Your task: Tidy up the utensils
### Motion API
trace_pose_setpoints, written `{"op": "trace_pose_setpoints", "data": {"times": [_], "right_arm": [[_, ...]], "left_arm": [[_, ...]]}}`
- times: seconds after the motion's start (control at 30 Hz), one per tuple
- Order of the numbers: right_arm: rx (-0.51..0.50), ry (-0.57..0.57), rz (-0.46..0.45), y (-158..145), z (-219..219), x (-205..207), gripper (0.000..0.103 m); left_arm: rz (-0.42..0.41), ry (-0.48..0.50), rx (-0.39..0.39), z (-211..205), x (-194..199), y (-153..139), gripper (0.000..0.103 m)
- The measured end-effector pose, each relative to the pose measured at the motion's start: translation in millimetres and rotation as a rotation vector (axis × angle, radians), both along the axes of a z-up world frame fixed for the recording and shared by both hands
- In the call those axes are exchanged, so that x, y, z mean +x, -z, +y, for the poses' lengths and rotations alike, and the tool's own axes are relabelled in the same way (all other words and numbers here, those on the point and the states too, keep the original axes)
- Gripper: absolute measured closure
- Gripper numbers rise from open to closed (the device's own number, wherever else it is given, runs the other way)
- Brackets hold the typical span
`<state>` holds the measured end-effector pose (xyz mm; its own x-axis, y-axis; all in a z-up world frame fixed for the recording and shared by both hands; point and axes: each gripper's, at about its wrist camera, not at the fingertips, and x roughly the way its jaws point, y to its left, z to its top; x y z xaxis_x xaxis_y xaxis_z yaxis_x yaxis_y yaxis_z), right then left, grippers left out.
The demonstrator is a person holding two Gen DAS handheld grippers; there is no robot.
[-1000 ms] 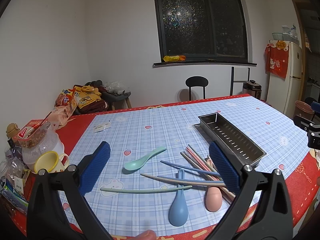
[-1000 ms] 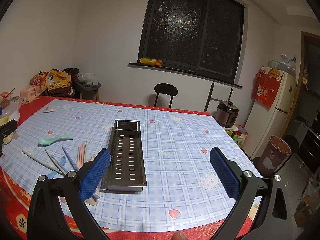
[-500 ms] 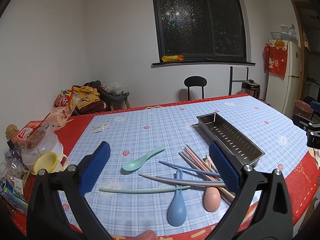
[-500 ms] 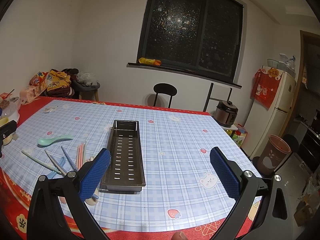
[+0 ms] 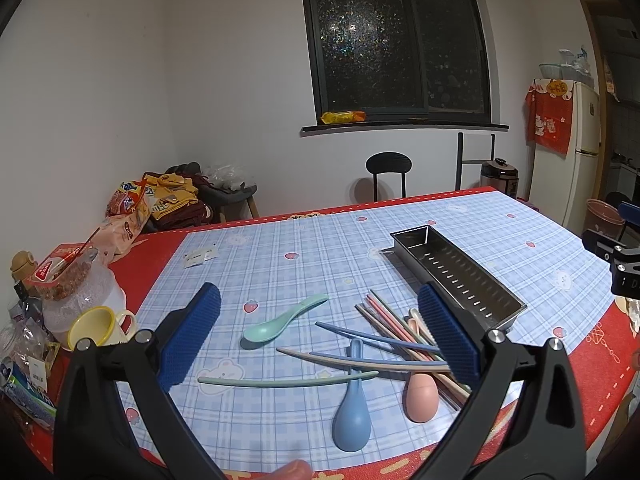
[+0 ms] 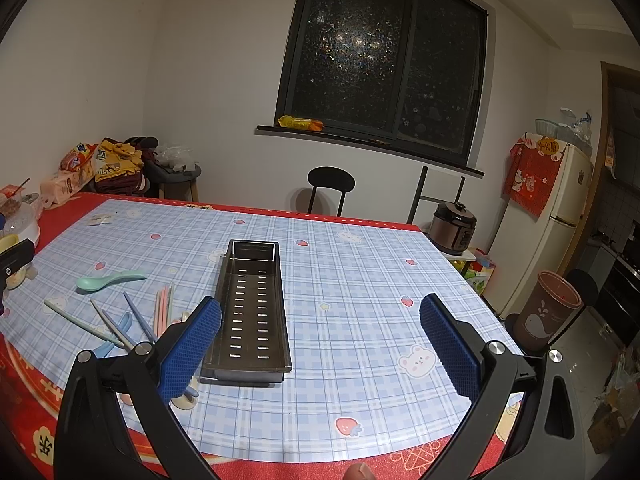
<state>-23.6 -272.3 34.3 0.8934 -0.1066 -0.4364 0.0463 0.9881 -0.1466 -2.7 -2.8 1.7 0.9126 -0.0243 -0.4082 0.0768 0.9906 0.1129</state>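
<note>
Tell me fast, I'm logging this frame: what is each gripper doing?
Left gripper: open, holding nothing, above the scattered utensils.
Right gripper: open, holding nothing, beside the metal tray.

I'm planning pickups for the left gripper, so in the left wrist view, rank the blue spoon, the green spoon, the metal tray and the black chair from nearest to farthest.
From the left gripper:
1. Blue spoon, nearest the table's front edge, lying under crossed chopsticks.
2. Green spoon, left of centre, alone on the cloth.
3. Metal tray, to the right, stretching away.
4. Black chair, beyond the table by the wall.
</note>
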Motion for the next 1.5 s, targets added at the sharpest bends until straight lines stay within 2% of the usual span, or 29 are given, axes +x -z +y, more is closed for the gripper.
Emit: {"op": "trace_pose_setpoints", "data": {"times": [0.67,1.03,1.23,1.5], "right_arm": [[-0.001,0.005,0.007,5,2,-2,0.005],[0.008,-0.005,0.026,10,4,2,0.005],[0.078,-0.072,0.063,22,2,9,0.005],[0.164,-0.219,0.09,40,20,15,0.005]], "left_arm": [[0.013,0.001,-0.009,4,-2,1,0.005],[0.052,0.021,-0.038,11,4,9,0.005],[0.1,0.067,-0.104,24,10,20,0.005],[0.11,-0.006,-0.103,56,2,30,0.005]]}}
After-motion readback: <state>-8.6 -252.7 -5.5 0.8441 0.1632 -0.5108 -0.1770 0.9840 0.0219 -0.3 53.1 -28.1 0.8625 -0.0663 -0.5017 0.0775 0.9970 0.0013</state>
